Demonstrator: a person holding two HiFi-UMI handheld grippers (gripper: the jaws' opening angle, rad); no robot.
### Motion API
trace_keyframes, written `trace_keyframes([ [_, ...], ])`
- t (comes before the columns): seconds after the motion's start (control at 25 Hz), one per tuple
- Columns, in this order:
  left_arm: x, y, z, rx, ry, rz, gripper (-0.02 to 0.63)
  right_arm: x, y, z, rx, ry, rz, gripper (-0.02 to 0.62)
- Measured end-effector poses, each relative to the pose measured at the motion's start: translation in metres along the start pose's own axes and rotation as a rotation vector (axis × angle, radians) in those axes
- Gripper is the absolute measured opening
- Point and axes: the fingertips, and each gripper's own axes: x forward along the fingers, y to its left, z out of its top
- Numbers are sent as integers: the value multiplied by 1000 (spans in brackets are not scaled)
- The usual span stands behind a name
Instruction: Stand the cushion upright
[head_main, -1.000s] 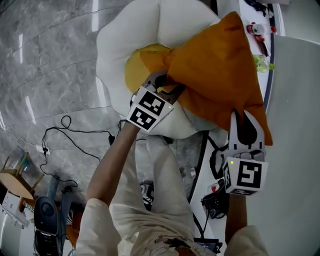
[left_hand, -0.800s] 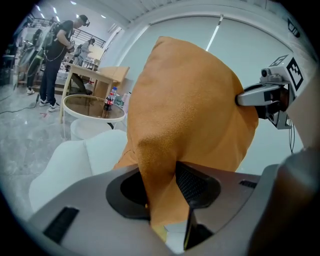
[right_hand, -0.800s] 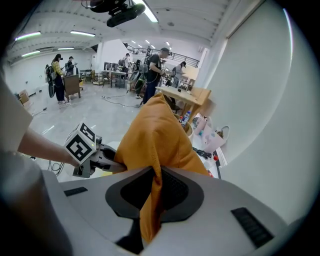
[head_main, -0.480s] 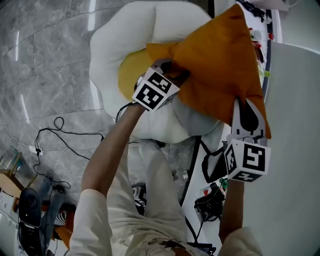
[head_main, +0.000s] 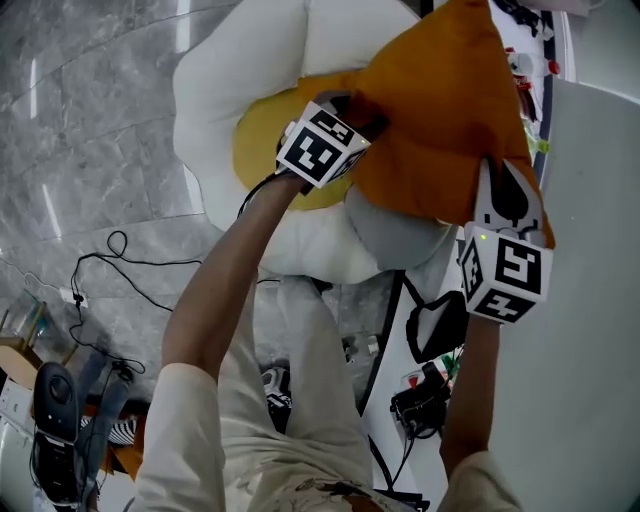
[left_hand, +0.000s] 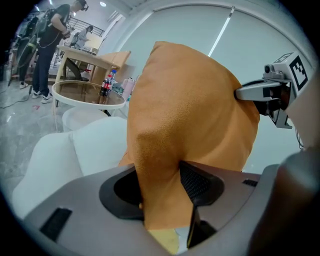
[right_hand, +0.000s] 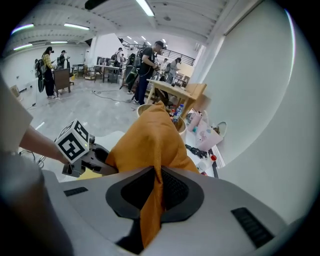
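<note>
An orange cushion (head_main: 440, 110) hangs tilted over a white flower-shaped seat (head_main: 240, 70) with a yellow centre (head_main: 255, 145). My left gripper (head_main: 362, 112) holds the cushion's near-left corner. In the left gripper view the bunched fabric (left_hand: 190, 100) fills the gap of the left gripper (left_hand: 165, 187); its jaws have just been opening a little, and the cloth is still pinched between them. My right gripper (head_main: 507, 188) is shut on a thin edge at the cushion's near-right corner. That fold (right_hand: 150, 140) hangs through the right gripper (right_hand: 157, 189). The cushion's underside is hidden.
A white table (head_main: 590, 300) runs along the right, with small clutter (head_main: 520, 65) at its far end. Black cables (head_main: 120, 260) lie on the grey marble floor at the left. A round glass table (left_hand: 85, 95) with a bottle stands behind the seat. People stand far back.
Both grippers and the cushion have shifted farther over the seat, upward in the head view. The left gripper now sits above the yellow centre.
</note>
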Motion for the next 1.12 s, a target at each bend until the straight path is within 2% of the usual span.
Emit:
trace_keyframes([
  [0.16, 5, 6, -1, 6, 41, -6, 269, 19, -8, 0, -46, 6, -45, 69],
  [0.4, 10, 21, -4, 38, 26, 87, 358, 34, -17, 1, -116, 3, -158, 127],
  [0.52, 7, 19, -2, 100, 30, 144, 387, 38, -27, -3, -149, 1, -201, 159],
  [0.64, 0, 15, -6, 135, 26, 184, 402, 37, -38, -7, -100, -2, -205, 199],
  [0.76, -16, 19, -9, 77, -5, 215, 407, 34, -40, -1, -37, -15, -192, 239],
  [0.92, -42, 18, -6, 32, -60, 267, 407, 23, -33, 7, -20, -49, -183, 299],
  [1.12, -68, -3, 8, 70, -99, 283, 407, -5, -29, 14, 35, -115, -202, 302],
])
